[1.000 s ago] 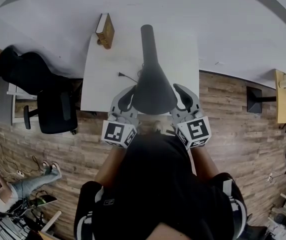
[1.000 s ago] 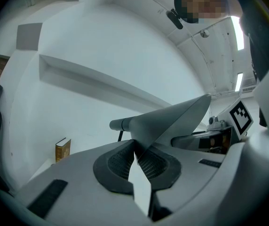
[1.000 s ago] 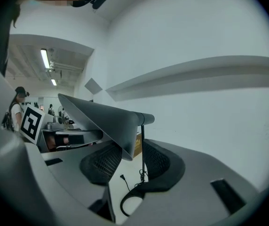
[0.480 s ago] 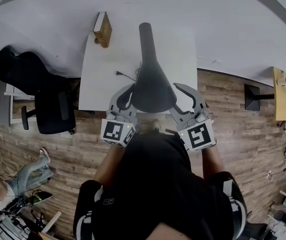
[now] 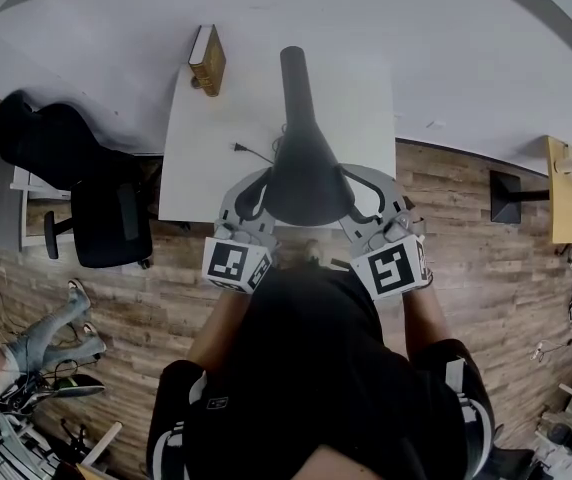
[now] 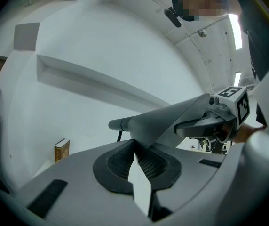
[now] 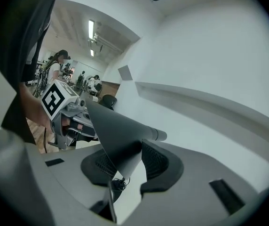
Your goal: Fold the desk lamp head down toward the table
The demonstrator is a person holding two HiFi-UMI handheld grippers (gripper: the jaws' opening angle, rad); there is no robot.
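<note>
The desk lamp's dark grey cone head hangs over the white table, with its stem running away from me. My left gripper is at the cone's left rim. In the left gripper view the lamp head has its thin edge pinched between the shut pads of that gripper. My right gripper is at the cone's right rim. Its jaws are closing around the lamp head, with a gap still visible beside the shade's edge.
A brown book stands at the table's far left corner. A black cable lies on the table by the lamp. A black office chair stands left of the table. A wooden stand is at the far right.
My right gripper has rolled, so its marker cube sits at a new angle, and its fingers have reset around the shade's right rim. The left gripper and the lamp head stay put.
</note>
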